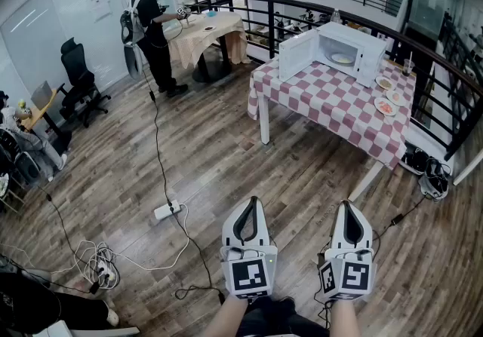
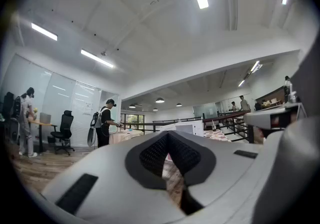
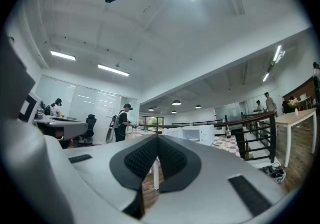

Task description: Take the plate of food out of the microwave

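The white microwave (image 1: 339, 49) stands with its door swung open on a red-and-white checked table (image 1: 332, 102), far ahead at the upper right. A plate of food (image 1: 341, 59) lies inside it. My left gripper (image 1: 253, 201) and right gripper (image 1: 348, 205) are held side by side low in the head view, well short of the table. Both point level and are shut with nothing between the jaws. In the left gripper view the microwave (image 2: 188, 128) shows small, just past my left gripper (image 2: 168, 136). In the right gripper view the microwave (image 3: 194, 133) lies beyond my right gripper (image 3: 157, 138).
Three plates of food (image 1: 386, 96) lie on the table right of the microwave. A power strip (image 1: 167, 211) and cables trail over the wooden floor to my left. A person (image 1: 155, 26) stands at a second table far back. A black railing (image 1: 423, 56) runs behind the checked table.
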### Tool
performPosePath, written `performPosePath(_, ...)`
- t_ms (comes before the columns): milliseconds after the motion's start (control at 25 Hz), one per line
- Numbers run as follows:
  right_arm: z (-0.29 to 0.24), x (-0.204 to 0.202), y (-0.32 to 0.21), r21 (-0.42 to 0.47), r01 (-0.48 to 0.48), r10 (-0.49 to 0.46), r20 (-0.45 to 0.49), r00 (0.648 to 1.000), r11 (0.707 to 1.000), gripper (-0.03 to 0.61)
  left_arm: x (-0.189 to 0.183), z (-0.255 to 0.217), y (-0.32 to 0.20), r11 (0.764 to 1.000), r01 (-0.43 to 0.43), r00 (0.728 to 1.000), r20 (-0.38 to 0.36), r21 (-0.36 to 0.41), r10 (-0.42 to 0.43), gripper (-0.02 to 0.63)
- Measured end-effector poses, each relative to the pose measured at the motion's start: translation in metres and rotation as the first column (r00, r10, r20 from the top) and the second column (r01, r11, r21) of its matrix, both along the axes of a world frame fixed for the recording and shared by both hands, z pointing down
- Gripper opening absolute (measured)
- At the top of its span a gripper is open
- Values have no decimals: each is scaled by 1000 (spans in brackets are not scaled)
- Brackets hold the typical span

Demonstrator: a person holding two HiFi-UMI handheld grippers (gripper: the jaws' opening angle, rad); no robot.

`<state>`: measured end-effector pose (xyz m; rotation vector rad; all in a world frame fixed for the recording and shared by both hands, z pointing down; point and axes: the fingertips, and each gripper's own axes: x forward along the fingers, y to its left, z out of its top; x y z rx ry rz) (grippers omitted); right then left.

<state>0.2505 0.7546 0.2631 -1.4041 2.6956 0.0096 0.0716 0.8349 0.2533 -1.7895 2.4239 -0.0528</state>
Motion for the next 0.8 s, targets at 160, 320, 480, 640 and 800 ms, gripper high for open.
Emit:
performPosePath(160, 1, 6, -9, -9, -3, 3, -6, 1000, 1000, 20, 5, 9, -8, 998, 4, 999, -43, -60, -6, 35)
performPosePath(320, 4, 17, -18, -16, -3, 3, -6, 1000, 1000, 20, 12, 9, -19, 999, 8, 1000, -23, -32, -9, 35)
performPosePath(480, 7, 27, -26, -22, 9, -9, -9, 1000, 1000, 21, 24, 12, -28, 999, 14, 1000, -27, -51, -16, 35)
performPosePath(640, 11, 35, -32, -32, 26, -26, 9, 1000, 999, 23, 36, 14, -34, 997, 18, 1000, -18, -69, -19, 35)
performPosePath(800, 22, 38, -42, -50, 44, -43, 22, 999, 998, 23, 39, 19, -39, 996, 35, 999, -18, -82, -37, 35)
